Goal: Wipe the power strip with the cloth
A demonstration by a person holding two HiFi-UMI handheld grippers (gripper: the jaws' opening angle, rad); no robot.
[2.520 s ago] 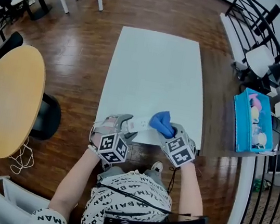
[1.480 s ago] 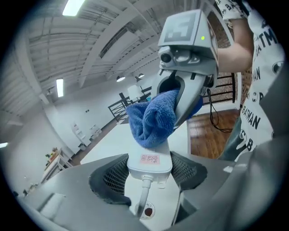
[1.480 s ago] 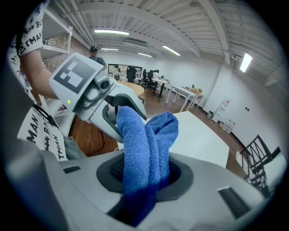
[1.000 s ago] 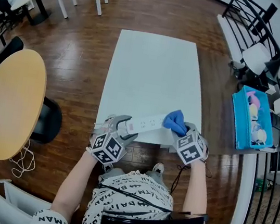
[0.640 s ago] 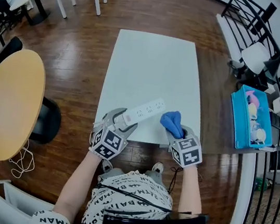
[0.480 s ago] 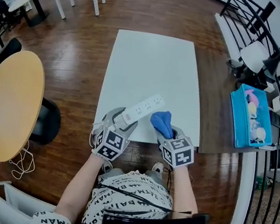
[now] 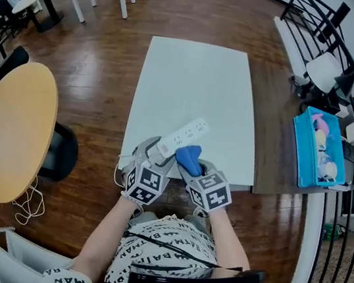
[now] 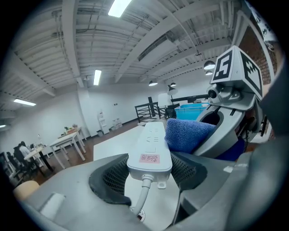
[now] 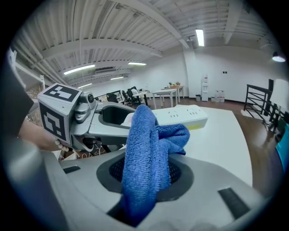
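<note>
While the power strip (image 7: 188, 133) is held, the cloth (image 7: 188, 157) meets it

As seen from the head view, both grippers work close together at the near edge of the white table (image 7: 200, 81). The left gripper (image 7: 161, 151) holds the near end of the power strip, which slants away and to the right over the tabletop. The right gripper (image 7: 194, 169) sits just beside it, with the blue cloth bunched at its tip and touching the strip's near half. A round wooden table (image 7: 13, 125) stands well apart on the left.

From the left gripper view, the jaws stand wide and press on the two long sides of the strip's cable end. A cable (image 8: 143, 196) drops from that end, and a small pink label (image 8: 149, 158) lies on its top face. The cloth (image 8: 186, 133) rests against the strip's right edge, just beyond the right-hand jaw, and the right gripper's marker cube (image 8: 237, 67) is above it.

From the right gripper view, the jaws are closed on a thick fold of cloth (image 9: 146, 158), which rises between them and flops over to the right. Behind the cloth lies the strip (image 9: 183, 117), socket face up, and the left gripper (image 9: 108, 122) is clamped on its left end.
</note>
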